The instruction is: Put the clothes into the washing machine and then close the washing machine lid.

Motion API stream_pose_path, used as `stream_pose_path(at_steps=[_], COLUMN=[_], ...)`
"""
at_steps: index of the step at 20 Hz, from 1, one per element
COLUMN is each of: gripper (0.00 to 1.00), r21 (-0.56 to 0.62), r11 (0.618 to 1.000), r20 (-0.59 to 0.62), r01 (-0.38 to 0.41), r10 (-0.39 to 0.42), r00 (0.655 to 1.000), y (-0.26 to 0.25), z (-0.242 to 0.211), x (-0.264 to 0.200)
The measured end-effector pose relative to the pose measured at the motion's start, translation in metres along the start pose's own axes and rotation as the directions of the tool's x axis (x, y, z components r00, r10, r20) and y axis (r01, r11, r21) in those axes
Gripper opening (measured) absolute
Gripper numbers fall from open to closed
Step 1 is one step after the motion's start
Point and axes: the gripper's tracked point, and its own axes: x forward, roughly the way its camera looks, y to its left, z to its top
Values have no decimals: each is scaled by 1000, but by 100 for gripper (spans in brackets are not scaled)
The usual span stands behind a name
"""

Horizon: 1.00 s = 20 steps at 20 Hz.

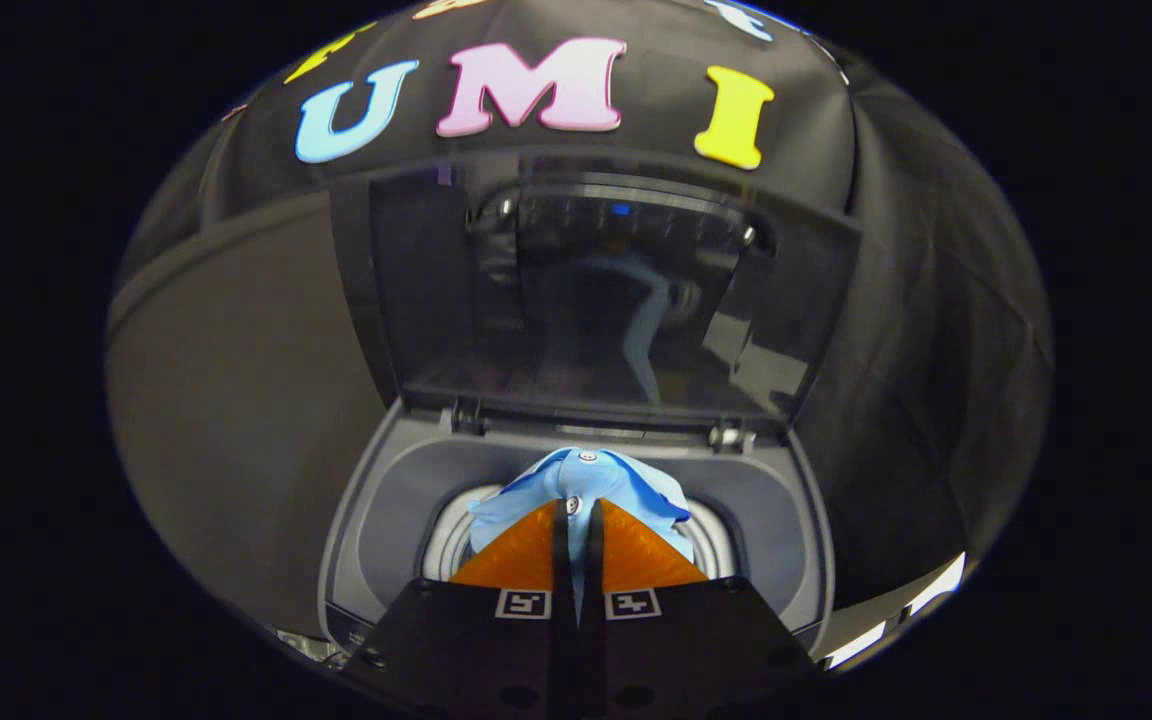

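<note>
Looking down along the gripper (577, 512) into one top-loading washing machine (356, 540), low in the centre of the frame. The two fingers are pressed nearly together, clenched on a single light blue garment (586, 478) that bunches just past their tips (two small white buttons show on it). The cloth spreads sideways, its long axis running left to right across the drum opening (451, 540), with a fold trailing toward the lower right. It hangs over the round drum mouth, inside the grey rim. Pale drum wall shows as a crescent on each side of the fingers, leaving some open room left and right. The one dark transparent lid (596, 300) stands raised behind, in the middle of the frame, hinged at the machine's far edge by two hinges (726, 436).
</note>
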Motion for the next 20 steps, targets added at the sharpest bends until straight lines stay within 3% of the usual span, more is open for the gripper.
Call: stream_pose_path(at_steps=[5, 15, 17, 18, 20], gripper=[5, 5, 67, 98, 99], r21=[-31, 19, 42, 53, 49], r11=[999, 1000, 999, 998, 999], r20=[-221, -361, -368, -339, -308], r01=[-6, 13, -14, -18, 15], r10=[-1, -5, 29, 35, 1], r00=[975, 932, 929, 940, 951], y=[12, 11, 15, 14, 6], z=[-61, -91, -88, -79, -70], x=[33, 46, 57, 40, 42])
